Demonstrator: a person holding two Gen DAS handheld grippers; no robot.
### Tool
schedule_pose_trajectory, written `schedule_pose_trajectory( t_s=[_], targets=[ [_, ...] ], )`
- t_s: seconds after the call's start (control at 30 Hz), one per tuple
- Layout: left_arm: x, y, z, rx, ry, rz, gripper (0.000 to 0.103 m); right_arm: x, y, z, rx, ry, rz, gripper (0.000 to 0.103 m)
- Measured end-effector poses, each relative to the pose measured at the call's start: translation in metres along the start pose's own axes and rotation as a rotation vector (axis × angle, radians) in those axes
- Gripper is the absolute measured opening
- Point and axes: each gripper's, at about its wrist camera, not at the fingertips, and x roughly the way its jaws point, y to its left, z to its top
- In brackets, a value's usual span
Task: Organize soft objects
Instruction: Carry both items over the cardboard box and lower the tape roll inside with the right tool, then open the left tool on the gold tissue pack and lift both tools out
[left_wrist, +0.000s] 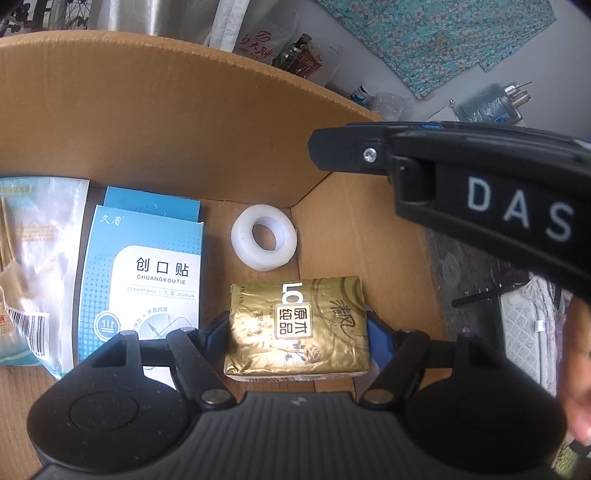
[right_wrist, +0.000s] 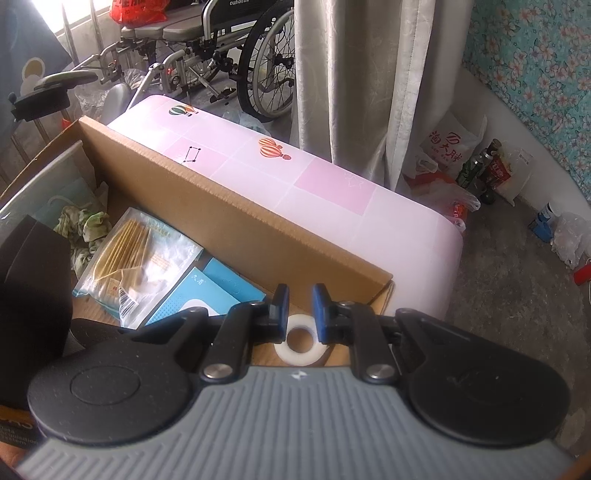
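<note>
In the left wrist view my left gripper (left_wrist: 297, 328) is shut on a gold tissue pack (left_wrist: 299, 326) low inside a cardboard box (left_wrist: 166, 122). A white tape roll (left_wrist: 264, 236) lies on the box floor just beyond the pack. A blue plaster box (left_wrist: 142, 280) and a clear bag of cotton swabs (left_wrist: 33, 258) lie to the left. My right gripper (left_wrist: 461, 177) reaches in from the upper right. In the right wrist view my right gripper (right_wrist: 300, 312) hovers above the tape roll (right_wrist: 301, 341), fingers a narrow gap apart and holding nothing.
The box stands against a pink padded bench (right_wrist: 295, 177). A crumpled green cloth (right_wrist: 85, 225) lies at the far end of the box. A wheelchair (right_wrist: 221, 55), a curtain (right_wrist: 369, 74) and plastic bags (right_wrist: 447, 147) stand on the floor beyond.
</note>
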Motion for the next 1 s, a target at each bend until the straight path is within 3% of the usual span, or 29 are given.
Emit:
schedule_pose_trajectory(
  t_s=[0.17,0.3,0.6,0.8,1.0],
  targets=[
    [0.004,0.008,0.005,-0.052,0.009,-0.008,0.08,-0.007,-0.007,0.001,0.024,-0.019,0.007,0.014],
    [-0.004,0.016,0.003,-0.075,-0.029,-0.021,0.085,-0.011,-0.01,-0.001,0.04,-0.036,0.014,0.016],
    [-0.037,0.009,0.0,-0.071,-0.086,-0.045,0.086,-0.036,-0.013,-0.003,0.095,-0.094,0.04,0.019],
    [-0.075,-0.002,-0.009,-0.066,-0.127,-0.046,0.087,-0.085,-0.014,-0.01,0.154,-0.173,0.054,0.025],
    [-0.144,0.007,-0.034,-0.073,-0.183,-0.023,0.087,-0.153,-0.013,-0.036,0.243,-0.275,0.081,0.029]
  ],
)
